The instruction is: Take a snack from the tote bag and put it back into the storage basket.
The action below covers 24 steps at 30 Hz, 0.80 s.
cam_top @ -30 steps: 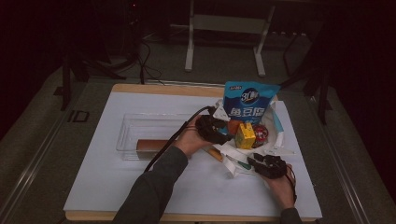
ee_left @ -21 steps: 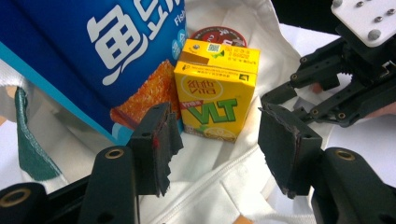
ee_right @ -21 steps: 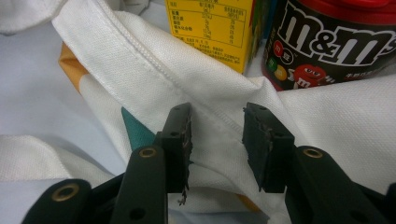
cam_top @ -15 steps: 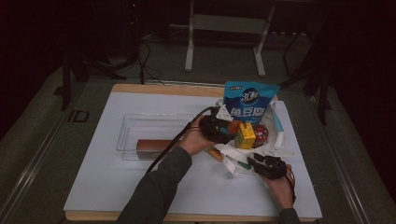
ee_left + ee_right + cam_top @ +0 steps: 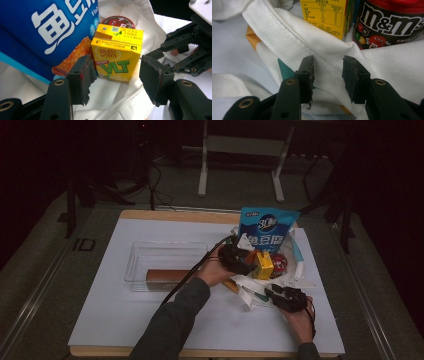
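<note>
A white cloth bag (image 5: 300,266) lies at the right of the board. In it are a blue snack pouch (image 5: 265,226), a yellow VLT drink carton (image 5: 264,265) and an M&M's jar (image 5: 278,262). My left gripper (image 5: 115,67) is open, its jaws on either side of the carton (image 5: 116,57) with a small gap on each side. My right gripper (image 5: 328,62) is open at the bag's near hem (image 5: 294,32), with a fold of cloth between its jaws. Just beyond it stand the carton (image 5: 324,15) and the jar (image 5: 392,22).
A clear plastic tray (image 5: 135,257) sits left of the bag with a brown box (image 5: 167,276) inside it. The white board (image 5: 115,320) covers most of the table. The left gripper's cable runs over the tray's right end. Table legs stand behind.
My left gripper has edged to the right, closer around the yellow carton. The right gripper has stayed at the bag's near edge.
</note>
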Each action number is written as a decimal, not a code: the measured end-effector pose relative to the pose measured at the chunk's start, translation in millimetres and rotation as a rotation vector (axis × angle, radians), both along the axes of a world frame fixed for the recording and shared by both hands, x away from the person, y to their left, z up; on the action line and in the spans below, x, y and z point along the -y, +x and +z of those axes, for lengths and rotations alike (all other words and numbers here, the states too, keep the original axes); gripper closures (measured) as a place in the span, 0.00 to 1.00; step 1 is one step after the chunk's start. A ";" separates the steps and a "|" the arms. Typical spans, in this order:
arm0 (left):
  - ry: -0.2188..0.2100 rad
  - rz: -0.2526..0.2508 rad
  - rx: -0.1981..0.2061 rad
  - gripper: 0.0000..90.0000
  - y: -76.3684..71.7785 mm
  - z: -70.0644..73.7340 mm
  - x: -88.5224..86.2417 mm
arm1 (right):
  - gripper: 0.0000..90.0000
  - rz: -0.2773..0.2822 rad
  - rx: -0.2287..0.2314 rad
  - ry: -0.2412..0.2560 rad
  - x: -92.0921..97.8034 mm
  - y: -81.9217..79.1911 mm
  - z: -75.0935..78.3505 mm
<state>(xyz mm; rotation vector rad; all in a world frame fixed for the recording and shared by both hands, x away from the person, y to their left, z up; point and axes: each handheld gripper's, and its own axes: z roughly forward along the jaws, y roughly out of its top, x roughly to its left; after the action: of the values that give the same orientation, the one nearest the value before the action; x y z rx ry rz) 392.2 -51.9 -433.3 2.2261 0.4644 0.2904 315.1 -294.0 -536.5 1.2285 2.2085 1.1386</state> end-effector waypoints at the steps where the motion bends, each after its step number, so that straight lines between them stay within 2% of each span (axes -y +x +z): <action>1: 0.004 -0.004 -0.002 0.47 0.5 -0.6 1.2 | 0.68 0.000 0.002 -0.001 -0.2 -0.1 -0.1; 10: 0.018 -0.024 -0.007 0.44 4.4 -4.4 9.7 | 0.66 0.000 0.012 -0.016 -1.9 -1.6 -0.1; 24: 0.043 -0.042 -0.022 0.31 12.4 -11.4 26.8 | 0.62 0.013 0.009 -0.015 -2.0 -1.5 -0.2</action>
<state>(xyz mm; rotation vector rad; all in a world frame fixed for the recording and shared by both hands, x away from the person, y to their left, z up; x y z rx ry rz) 404.6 -78.8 -444.7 2.2801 0.4268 0.2561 313.7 -292.0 -536.7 1.2018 2.2178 1.1282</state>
